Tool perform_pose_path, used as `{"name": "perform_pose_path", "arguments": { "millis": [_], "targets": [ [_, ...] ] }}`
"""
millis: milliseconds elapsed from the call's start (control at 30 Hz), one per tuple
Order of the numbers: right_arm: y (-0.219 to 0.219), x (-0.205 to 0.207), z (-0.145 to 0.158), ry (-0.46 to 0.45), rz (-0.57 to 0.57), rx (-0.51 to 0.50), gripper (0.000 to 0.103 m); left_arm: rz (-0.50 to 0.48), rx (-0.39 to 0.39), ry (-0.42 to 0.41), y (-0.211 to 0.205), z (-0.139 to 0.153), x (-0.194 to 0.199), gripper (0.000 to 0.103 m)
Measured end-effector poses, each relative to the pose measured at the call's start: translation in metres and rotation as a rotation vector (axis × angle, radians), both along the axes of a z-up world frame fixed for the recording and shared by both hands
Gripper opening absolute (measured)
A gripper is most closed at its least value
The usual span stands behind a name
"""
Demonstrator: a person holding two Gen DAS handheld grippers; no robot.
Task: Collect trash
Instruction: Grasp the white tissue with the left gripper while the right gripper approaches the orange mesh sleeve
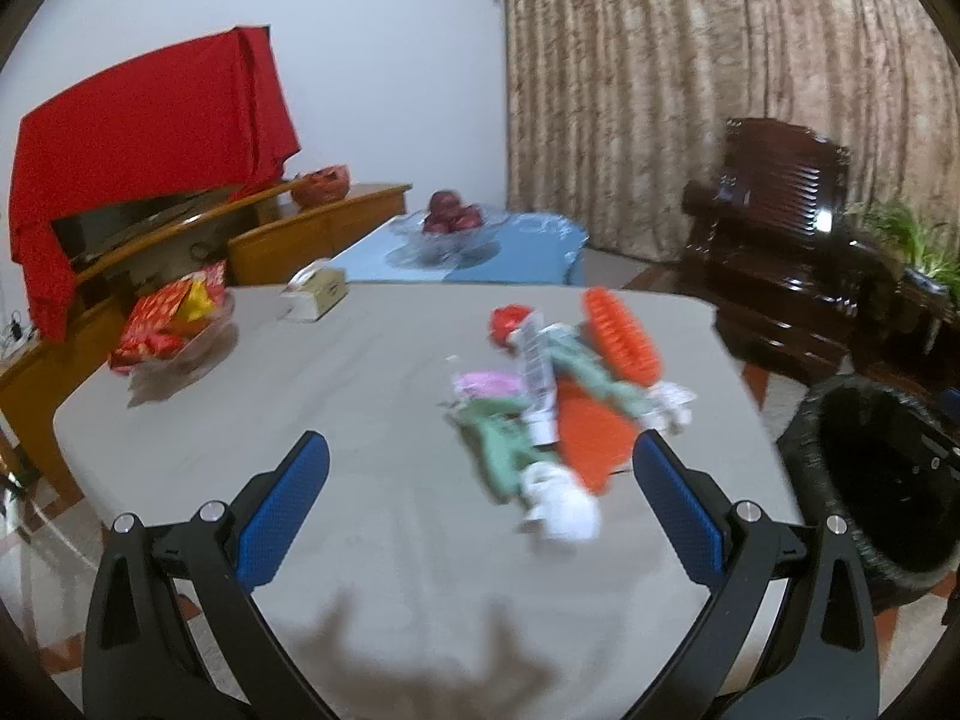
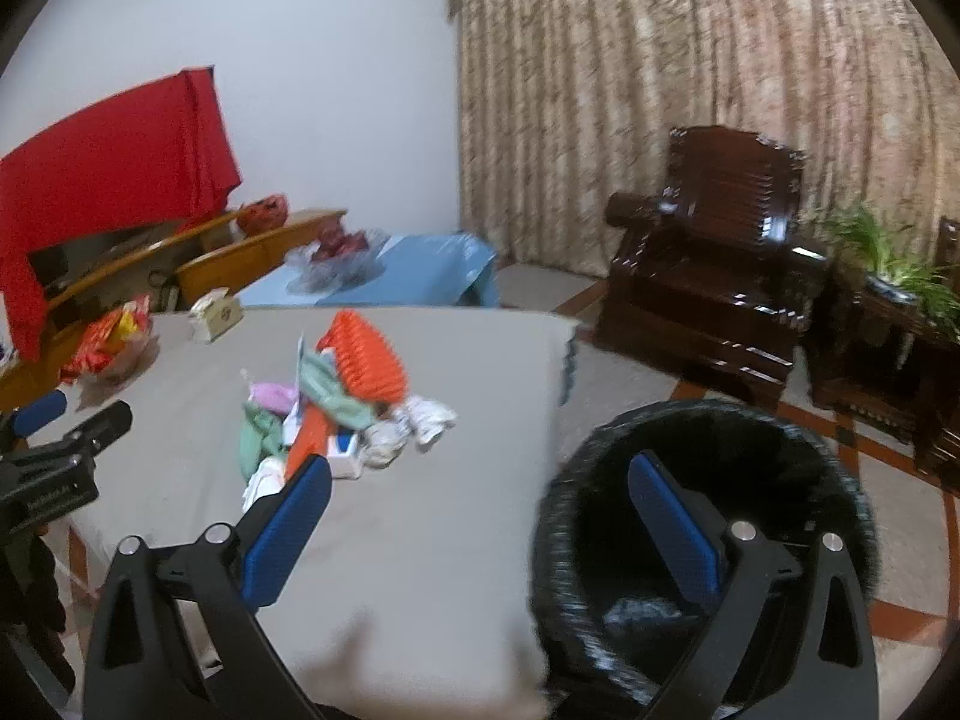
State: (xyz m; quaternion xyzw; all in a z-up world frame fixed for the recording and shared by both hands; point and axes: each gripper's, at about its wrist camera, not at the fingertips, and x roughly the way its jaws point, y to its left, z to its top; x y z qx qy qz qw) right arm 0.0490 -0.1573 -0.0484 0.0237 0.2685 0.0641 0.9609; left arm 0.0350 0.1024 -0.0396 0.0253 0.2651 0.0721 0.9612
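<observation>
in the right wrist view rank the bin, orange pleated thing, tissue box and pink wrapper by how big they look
1. bin, though nearest the camera
2. orange pleated thing
3. tissue box and pink wrapper: too alike to rank

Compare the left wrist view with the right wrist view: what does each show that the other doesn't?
Only the left wrist view: a red item at the far end of the trash pile.

Only the right wrist view: the left gripper from the side, and something pale at the bottom of the black bin.

Both: the open left gripper or right gripper, the grey table, tissue box, snack packets, and dark armchair.
</observation>
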Motion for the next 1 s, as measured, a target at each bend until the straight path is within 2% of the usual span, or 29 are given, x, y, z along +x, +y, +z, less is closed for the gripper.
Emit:
{"name": "perform_pose_path", "arguments": {
  "millis": [167,333,567,667,867,1000],
  "targets": [
    [0.029,0.024,-0.024,0.037,0.051,0.011,0.097,0.017,0.005,0.011,0.024,-0.023,0.010,0.098],
    [0.056,0.044,-0.047,0.066,0.068,-0.048,0.096,0.006,-0.045,0.069,0.033,-0.048,0.029,0.098],
    [0.049,0.061,-0.067,0.114,0.045,-0.061,0.091,-0.059,-0.077,0.118,0.015,-0.077,0.056,0.095],
    [0.044,0.065,-0.070,0.124,0.033,-0.067,0.090,-0.087,-0.083,0.140,0.004,-0.085,0.068,0.083],
    [0.040,0.072,-0.075,0.134,0.029,-0.072,0.090,-0.114,-0.072,0.208,-0.012,-0.109,0.089,0.078],
    [0.041,0.076,-0.079,0.150,0.036,-0.073,0.090,-0.160,-0.097,0.262,-0.018,-0.124,0.100,0.053]
  ]
}}
